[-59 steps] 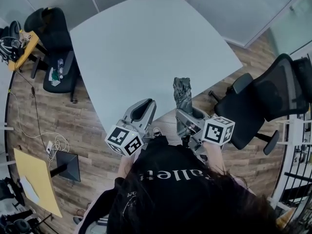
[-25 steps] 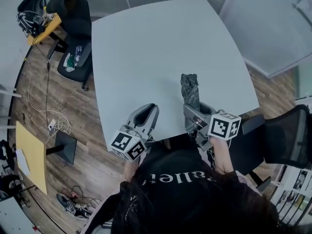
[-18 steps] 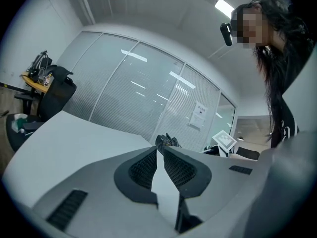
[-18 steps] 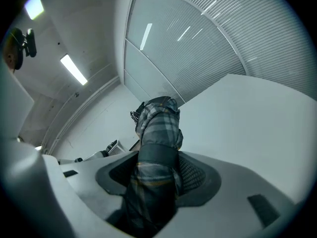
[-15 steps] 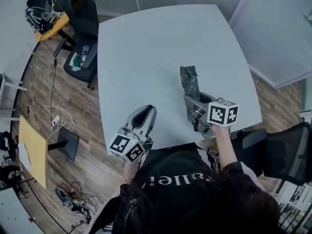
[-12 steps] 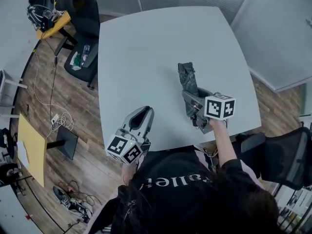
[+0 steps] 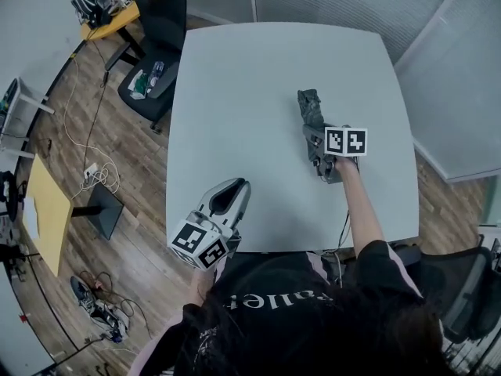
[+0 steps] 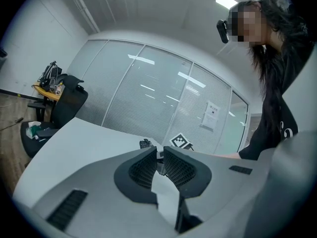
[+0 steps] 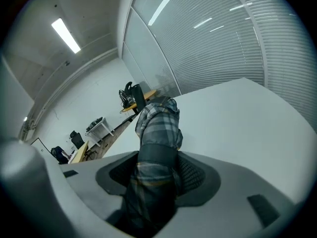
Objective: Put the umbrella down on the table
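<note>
A folded grey plaid umbrella (image 7: 311, 108) is clamped in my right gripper (image 7: 315, 141), and its free end points toward the far side of the pale grey table (image 7: 235, 92). In the right gripper view the umbrella (image 9: 158, 128) fills the gap between the pads of the right gripper (image 9: 156, 170). I cannot tell whether it touches the tabletop. My left gripper (image 7: 229, 192) hangs over the table's near edge with its jaws together and nothing in them. In the left gripper view the left gripper (image 8: 159, 155) faces the umbrella's tip (image 8: 145, 144) across the table.
A black office chair (image 7: 153, 22) and a yellow desk (image 7: 117, 18) stand off the table's far left corner. Cables (image 7: 94, 175) lie on the wooden floor to the left. Another black chair (image 7: 462, 288) is at the near right. Glass walls run behind the table.
My right gripper has carried the umbrella farther out over the table and lower. The left gripper has stayed near the table's front edge.
</note>
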`<move>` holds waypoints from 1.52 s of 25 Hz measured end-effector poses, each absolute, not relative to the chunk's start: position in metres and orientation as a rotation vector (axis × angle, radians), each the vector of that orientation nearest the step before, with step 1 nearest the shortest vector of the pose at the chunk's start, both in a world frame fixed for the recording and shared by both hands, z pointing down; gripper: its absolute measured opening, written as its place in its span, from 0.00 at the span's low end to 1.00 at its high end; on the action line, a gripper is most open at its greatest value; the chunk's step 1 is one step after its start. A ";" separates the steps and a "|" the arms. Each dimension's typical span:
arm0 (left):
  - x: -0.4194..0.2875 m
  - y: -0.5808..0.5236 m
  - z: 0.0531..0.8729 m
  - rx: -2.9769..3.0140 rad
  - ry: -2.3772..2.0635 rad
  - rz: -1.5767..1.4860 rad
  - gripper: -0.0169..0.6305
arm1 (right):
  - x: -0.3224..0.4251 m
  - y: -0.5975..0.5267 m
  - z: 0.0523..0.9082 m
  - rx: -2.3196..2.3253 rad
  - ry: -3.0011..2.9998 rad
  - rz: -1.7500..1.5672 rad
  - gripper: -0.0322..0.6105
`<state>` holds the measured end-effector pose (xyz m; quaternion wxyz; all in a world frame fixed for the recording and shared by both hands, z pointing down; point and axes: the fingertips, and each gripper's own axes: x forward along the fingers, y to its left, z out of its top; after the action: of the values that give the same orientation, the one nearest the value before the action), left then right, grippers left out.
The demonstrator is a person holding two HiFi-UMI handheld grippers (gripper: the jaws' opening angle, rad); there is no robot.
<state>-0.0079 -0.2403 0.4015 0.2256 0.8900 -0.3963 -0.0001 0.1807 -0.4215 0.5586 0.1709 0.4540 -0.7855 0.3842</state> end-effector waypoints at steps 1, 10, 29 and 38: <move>-0.012 -0.241 0.401 2.450 -1.104 -0.001 0.12 | 0.181 -0.429 0.566 1.287 -2.211 1.079 0.42; -0.034 -0.250 0.407 2.398 -1.204 0.002 0.12 | 0.191 -0.464 0.642 1.227 -2.004 0.975 0.42; -0.033 -0.246 0.415 2.375 -1.238 0.008 0.12 | 0.206 -0.465 0.674 1.284 -1.957 1.099 0.46; -0.028 -0.236 0.407 2.408 -1.192 -0.012 0.12 | 0.211 -0.436 0.621 1.345 -2.064 1.083 0.46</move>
<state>-0.0282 -0.2361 0.4066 0.2255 0.8732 -0.4321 -0.0042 0.2106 -0.4362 0.6207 0.2232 0.4873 -0.7475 0.3924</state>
